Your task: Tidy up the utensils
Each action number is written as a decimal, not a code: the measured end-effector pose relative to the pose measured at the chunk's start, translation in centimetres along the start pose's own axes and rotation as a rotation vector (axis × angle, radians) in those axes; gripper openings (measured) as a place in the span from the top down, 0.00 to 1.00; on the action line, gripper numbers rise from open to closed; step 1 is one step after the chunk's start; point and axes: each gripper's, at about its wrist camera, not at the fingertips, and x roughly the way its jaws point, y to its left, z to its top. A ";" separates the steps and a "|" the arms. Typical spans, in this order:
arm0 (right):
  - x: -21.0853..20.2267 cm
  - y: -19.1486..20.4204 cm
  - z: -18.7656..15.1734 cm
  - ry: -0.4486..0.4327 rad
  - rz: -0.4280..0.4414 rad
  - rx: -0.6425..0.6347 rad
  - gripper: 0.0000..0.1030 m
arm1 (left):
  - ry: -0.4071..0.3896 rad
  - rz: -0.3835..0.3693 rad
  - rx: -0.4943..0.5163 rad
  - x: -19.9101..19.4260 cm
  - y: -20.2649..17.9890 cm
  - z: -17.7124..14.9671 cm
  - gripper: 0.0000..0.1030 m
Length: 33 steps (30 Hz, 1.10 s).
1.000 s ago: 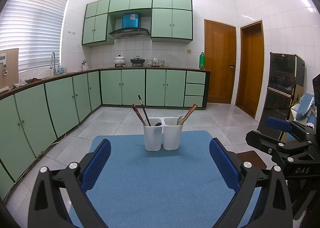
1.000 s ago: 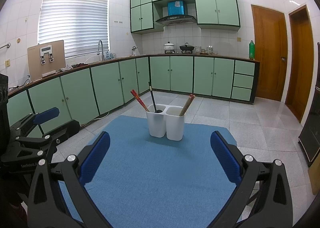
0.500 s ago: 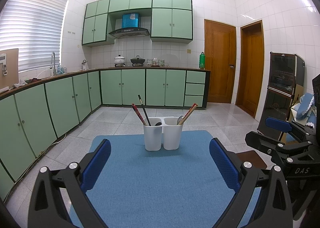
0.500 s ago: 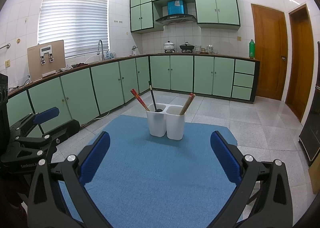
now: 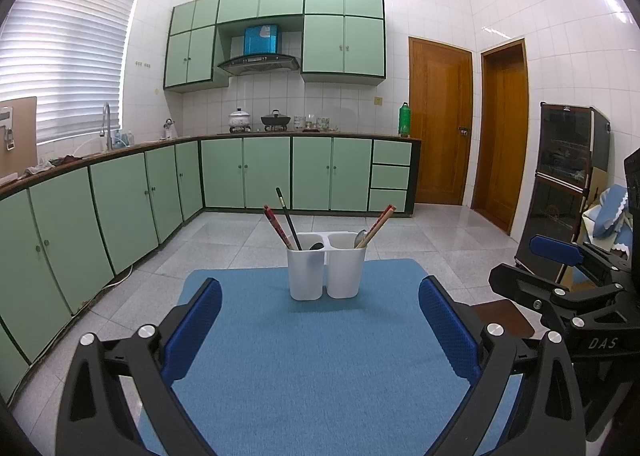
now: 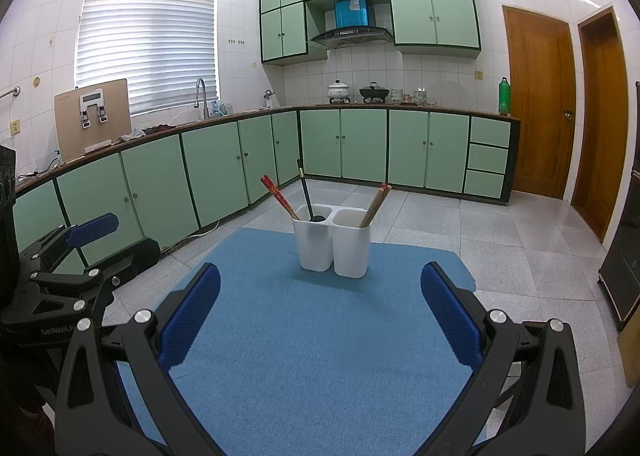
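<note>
Utensil holder (image 5: 326, 271) stands ahead of both spread claws, untouched

Mint-green cabinets (image 5: 268, 171) run under a dark countertop (image 6: 400, 107) along two walls. On the countertop's far stretch stand a white pot (image 5: 239, 119), a black wok (image 5: 275, 119) and, at its right end, a green bottle (image 5: 404, 119). Two wooden doors (image 5: 440, 123) stand shut, and blinds (image 6: 148, 43) cover the window.

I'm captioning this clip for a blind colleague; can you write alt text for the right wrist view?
A white two-compartment utensil holder stands on a blue mat, red chopsticks and a black-handled utensil in its left side, wooden chopsticks in its right. The right gripper, jaws wide open and empty, frames it; green kitchen cabinets lie behind.
</note>
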 end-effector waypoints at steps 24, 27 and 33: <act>0.4 -0.2 -0.4 0.015 -0.002 0.012 0.05 | 0.008 -0.006 -0.005 0.4 0.7 -0.6 0.06; 0.3 -0.3 -0.4 0.017 -0.002 0.012 0.05 | 0.010 -0.008 -0.001 0.4 0.8 -0.6 0.06; 0.3 -0.4 -0.4 0.017 -0.002 0.014 0.05 | 0.017 -0.009 0.001 0.3 1.1 -0.6 0.06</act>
